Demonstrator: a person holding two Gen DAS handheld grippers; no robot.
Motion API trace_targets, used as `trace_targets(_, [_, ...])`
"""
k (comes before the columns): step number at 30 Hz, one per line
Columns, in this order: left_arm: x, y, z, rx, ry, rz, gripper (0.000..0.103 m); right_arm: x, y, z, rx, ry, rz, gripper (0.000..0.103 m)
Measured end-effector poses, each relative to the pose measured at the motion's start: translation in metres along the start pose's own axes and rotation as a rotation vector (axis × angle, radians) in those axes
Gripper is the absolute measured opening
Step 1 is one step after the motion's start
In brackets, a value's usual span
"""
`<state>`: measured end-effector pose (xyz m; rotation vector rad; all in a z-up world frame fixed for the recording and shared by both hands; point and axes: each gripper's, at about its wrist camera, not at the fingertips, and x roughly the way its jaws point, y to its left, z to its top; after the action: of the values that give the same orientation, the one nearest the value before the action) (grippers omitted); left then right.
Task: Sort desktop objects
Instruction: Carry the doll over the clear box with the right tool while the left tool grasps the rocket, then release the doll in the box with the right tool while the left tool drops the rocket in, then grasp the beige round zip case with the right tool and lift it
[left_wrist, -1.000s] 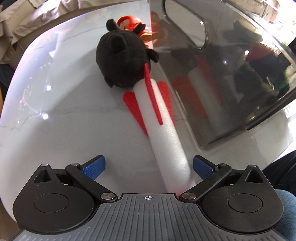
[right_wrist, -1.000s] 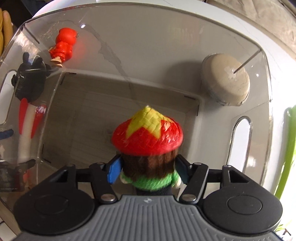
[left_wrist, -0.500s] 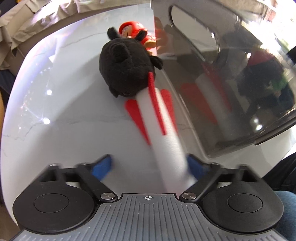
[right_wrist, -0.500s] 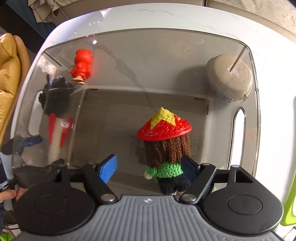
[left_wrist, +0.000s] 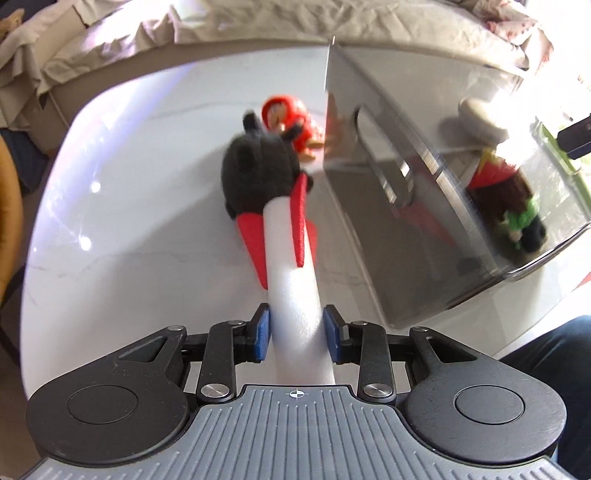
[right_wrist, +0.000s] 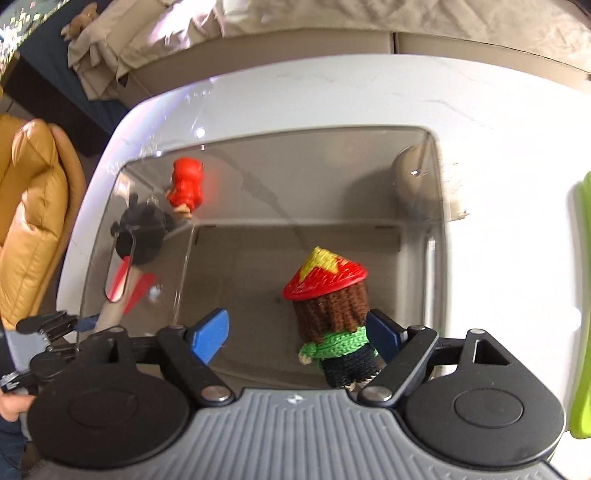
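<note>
White marble-patterned tabletop (left_wrist: 147, 229) is filling the left wrist view, with rumpled beige bedding lying beyond its far edge. The left gripper (left_wrist: 296, 334) is closing, its blue pads pressing both sides of the white foam rocket (left_wrist: 293, 291), whose red fins are pointing away toward the clear bin (left_wrist: 424, 229). Just left of the bin, a black plush (left_wrist: 255, 173) is sitting at the rocket's far end, and a red figurine (left_wrist: 284, 118) is resting behind the plush; both are waiting outside the bin and crowding the rocket's tail. Through the bin wall a crochet doll is showing, blurred.

From the right wrist view, the doll (right_wrist: 332, 314) is standing inside the bin (right_wrist: 332, 147) on its floor. The right gripper (right_wrist: 299, 334) is opening; one pad looks to be just beside the doll's right side, though whether they are touching is hard to tell, while the other is standing well clear. A beige round object (right_wrist: 413, 177) is sitting by the bin's far right corner, possibly outside. So one item appears sorted, one is being taken, and at least two are remaining.
</note>
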<state>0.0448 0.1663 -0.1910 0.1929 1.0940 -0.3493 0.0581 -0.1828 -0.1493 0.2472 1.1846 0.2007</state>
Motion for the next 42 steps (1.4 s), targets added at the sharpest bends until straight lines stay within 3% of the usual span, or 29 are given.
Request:
trace_targets(7, [-0.068,-0.007,0.026,0.006,-0.062,-0.017,0.033,-0.019,-0.023,0.000,0.063,-0.049,0.035,0.083])
trace_targets(13, [-0.102,-0.043,0.088,-0.029,-0.118,-0.099,0.033,-0.040,-0.035,0.001,0.063,-0.111,0.088,0.084])
trace_targets(16, [-0.084,-0.073,0.116,-0.033,-0.072,-0.114,0.033,-0.046,-0.040,0.000,0.065,-0.135,0.115,0.085])
trace_targets(20, [-0.031,-0.113,0.133,0.008,0.024,-0.069,0.034,-0.053,-0.052,-0.005,0.068,-0.154,0.129,0.085])
trace_targets(25, [0.018,-0.131,0.131,0.001,0.151,-0.059,0.034,-0.065,-0.080,-0.013,0.095,-0.181,0.140,0.085])
trace_targets(32, [0.043,-0.145,0.124,0.053,0.200,0.010,0.035,-0.066,-0.127,-0.008,0.192,-0.238,0.151,0.086])
trace_targets(34, [0.044,-0.147,0.123,0.059,0.208,0.017,0.041,-0.060,-0.140,-0.005,0.232,-0.252,0.155,0.086])
trace_targets(36, [0.042,-0.149,0.125,0.066,0.208,0.018,0.056,-0.049,-0.155,-0.001,0.277,-0.271,0.165,0.086])
trace_targets(40, [0.034,-0.147,0.129,0.046,0.208,0.003,0.067,-0.024,-0.188,0.009,0.373,-0.310,0.192,0.087])
trace_targets(42, [0.032,-0.147,0.132,0.040,0.215,-0.004,0.079,-0.007,-0.202,0.014,0.415,-0.319,0.198,0.090])
